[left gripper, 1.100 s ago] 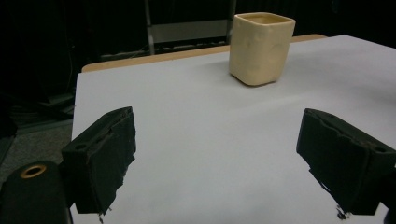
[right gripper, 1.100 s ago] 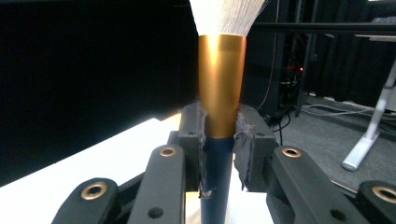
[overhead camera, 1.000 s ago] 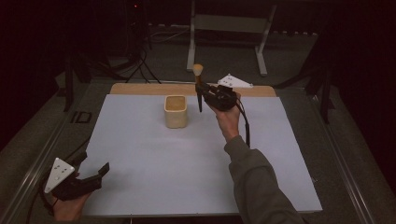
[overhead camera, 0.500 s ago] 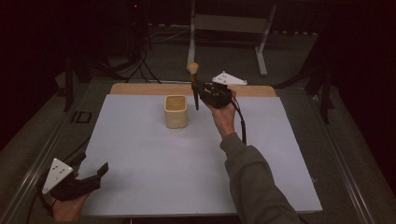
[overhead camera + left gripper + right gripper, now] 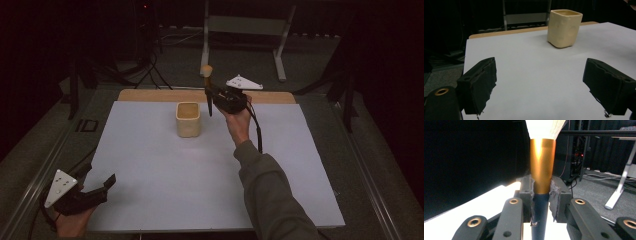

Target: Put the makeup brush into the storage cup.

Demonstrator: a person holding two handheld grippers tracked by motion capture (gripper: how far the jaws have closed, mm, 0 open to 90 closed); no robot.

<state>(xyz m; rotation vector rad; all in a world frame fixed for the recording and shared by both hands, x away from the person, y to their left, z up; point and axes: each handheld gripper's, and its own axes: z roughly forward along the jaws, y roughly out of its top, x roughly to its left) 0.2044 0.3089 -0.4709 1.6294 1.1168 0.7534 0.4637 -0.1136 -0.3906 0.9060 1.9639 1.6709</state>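
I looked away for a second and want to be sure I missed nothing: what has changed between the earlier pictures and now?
The right hand-held gripper, clamped on the brush, drifted slightly toward the table's far edge, keeping the brush upright with bristles up, beside the cream cup. Nothing was grasped or released. The cup and the open left hand-held gripper stayed put.

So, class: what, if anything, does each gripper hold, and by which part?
The right gripper clamps a makeup brush where gold ferrule meets dark handle, bristles up. The left gripper holds nothing.
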